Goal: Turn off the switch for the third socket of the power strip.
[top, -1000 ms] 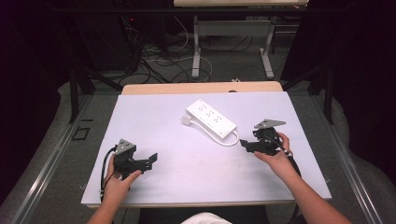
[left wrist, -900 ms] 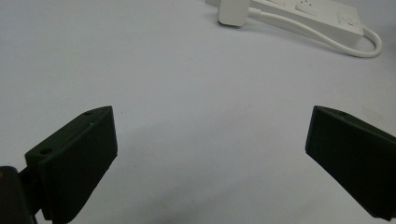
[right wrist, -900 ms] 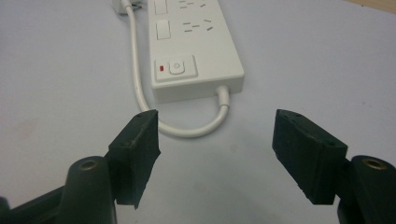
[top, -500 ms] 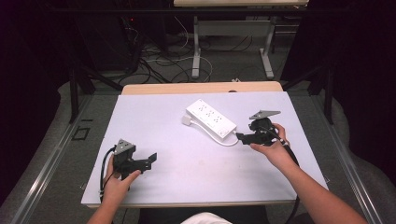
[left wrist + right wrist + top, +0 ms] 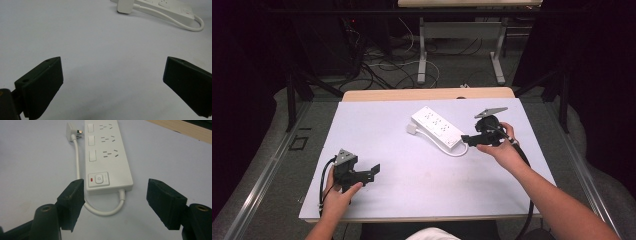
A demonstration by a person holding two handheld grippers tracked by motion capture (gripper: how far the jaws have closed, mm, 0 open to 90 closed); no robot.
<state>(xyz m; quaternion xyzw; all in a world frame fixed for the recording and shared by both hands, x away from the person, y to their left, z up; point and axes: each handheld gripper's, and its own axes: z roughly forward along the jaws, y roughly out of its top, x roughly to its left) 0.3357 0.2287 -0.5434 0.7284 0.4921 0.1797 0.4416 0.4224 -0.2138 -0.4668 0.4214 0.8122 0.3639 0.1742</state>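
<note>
right gripper point(image 5: 466, 139), black and hard-edged, stands with its jaws spread wide, pointing at the switch end of the white plastic power strip point(image 5: 437, 127), which lies just ahead of the tips and not touching them. left gripper point(image 5: 373, 171) sits well apart near the table's front left, jaws equally wide, nothing between them.

broad matte pale-grey table surface point(image 5: 382, 125) carries the long, smooth, rectangular strip lying diagonally. its round white cable point(image 5: 105, 212) loops out of the switch end and runs back along one side to a flat white plug point(image 5: 70, 129). a small square power button point(image 5: 99, 179) sits beside a tiny red indicator point(image 5: 91, 179).
</note>
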